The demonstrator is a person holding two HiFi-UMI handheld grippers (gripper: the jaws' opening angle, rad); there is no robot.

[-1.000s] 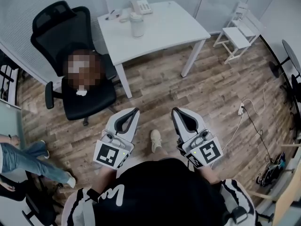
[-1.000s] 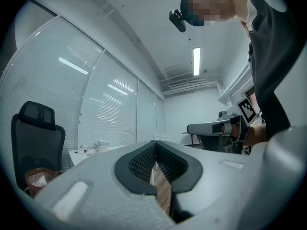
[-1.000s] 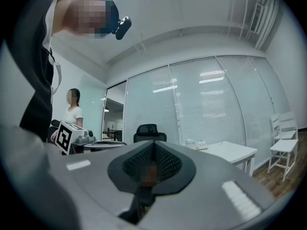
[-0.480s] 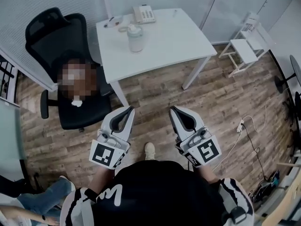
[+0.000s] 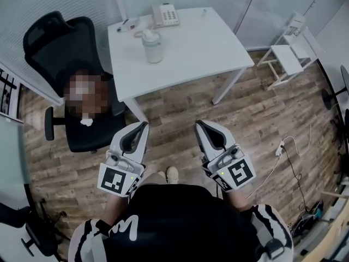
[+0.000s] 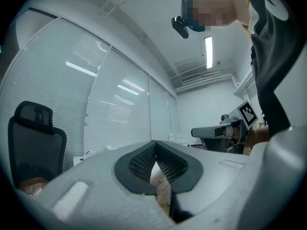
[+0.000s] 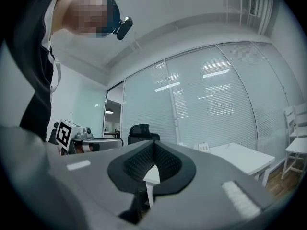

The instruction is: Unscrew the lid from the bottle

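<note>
The bottle (image 5: 153, 47) stands capped on the white table (image 5: 207, 42), well apart from the left gripper (image 5: 143, 125) and right gripper (image 5: 199, 124) (both closed tight, holding nothing), so this looks like the approach; next they must reach it and open to grasp body and lid (image 5: 151, 35).

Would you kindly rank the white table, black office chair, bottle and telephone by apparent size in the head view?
1. white table
2. black office chair
3. bottle and telephone: look about alike, so unranked.
</note>
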